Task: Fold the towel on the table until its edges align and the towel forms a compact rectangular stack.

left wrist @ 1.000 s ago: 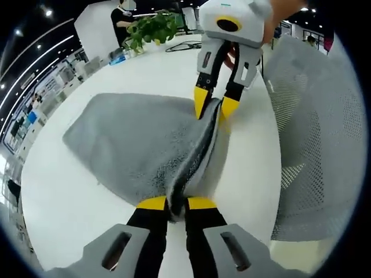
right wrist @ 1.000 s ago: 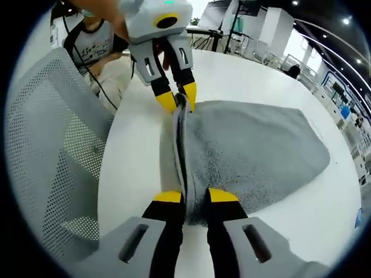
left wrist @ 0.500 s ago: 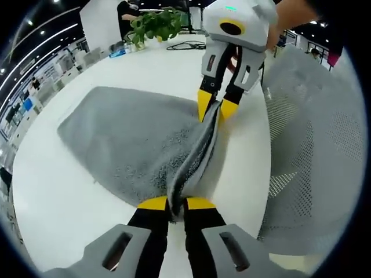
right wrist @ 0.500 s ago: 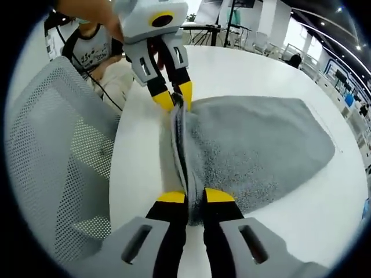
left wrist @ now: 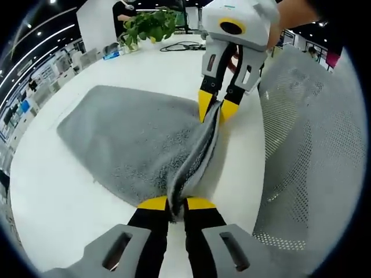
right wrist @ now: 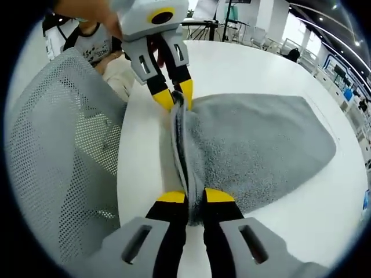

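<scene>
Your left tongs (left wrist: 177, 202) are clamped on one end of the grey towel (left wrist: 127, 142), the yellow tips pinching a bunched ridge of cloth between them. Your right tongs (right wrist: 188, 196) are clamped the same way on the other end of that ridge. In the left gripper view the right tongs (left wrist: 219, 107) come in from the top, tips pressed on the far end of the raised edge; in the right gripper view the left tongs (right wrist: 173, 95) do the same from the top.

The towel (right wrist: 255, 150) lies on the white bench (left wrist: 52, 197). Its near long edge is gathered into a raised fold that runs in a straight line from one pair of tongs to the other. The rest of the cloth spreads flat on the bench away from that edge, tapering toward a far corner.

A grey mesh chair back (left wrist: 307, 145) stands just beside the bench edge on the side of the held fold. A potted green plant (left wrist: 148, 26) sits at the far end of the bench.
</scene>
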Available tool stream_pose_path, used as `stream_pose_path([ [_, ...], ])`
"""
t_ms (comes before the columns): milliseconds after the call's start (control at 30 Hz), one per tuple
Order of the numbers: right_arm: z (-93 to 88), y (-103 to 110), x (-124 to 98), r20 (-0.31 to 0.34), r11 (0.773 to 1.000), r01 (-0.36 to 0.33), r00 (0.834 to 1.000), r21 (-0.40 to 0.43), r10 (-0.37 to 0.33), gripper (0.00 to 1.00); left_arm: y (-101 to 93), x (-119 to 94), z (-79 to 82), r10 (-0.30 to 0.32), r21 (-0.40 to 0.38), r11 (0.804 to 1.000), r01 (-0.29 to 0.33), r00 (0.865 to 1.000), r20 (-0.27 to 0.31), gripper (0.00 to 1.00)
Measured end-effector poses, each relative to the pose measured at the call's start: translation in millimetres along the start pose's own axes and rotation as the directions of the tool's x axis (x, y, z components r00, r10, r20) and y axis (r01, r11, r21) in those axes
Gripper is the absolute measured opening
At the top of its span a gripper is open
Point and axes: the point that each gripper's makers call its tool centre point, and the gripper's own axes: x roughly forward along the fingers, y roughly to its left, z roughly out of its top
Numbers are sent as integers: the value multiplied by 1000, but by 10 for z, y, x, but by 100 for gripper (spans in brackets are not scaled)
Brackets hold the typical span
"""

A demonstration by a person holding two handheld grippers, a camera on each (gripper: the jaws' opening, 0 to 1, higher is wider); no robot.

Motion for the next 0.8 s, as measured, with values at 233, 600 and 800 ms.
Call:
stream_pose_path([
  [233,-220,-2,-148,-2,1000,9,1000,15,-9,7,-152,123,178,-17,4,1000,17,1000,-1,9],
  [600,-483,49,-340,-3,999,9,1000,49,-8,7,-394,244,389,-21,-11,1000,21,1000,-10,9],
  [800,-531,107,-382,-4,999,10,1000,48,-10,7,-466,246,413,-21,-25,999,21,1000,-13,9],
])
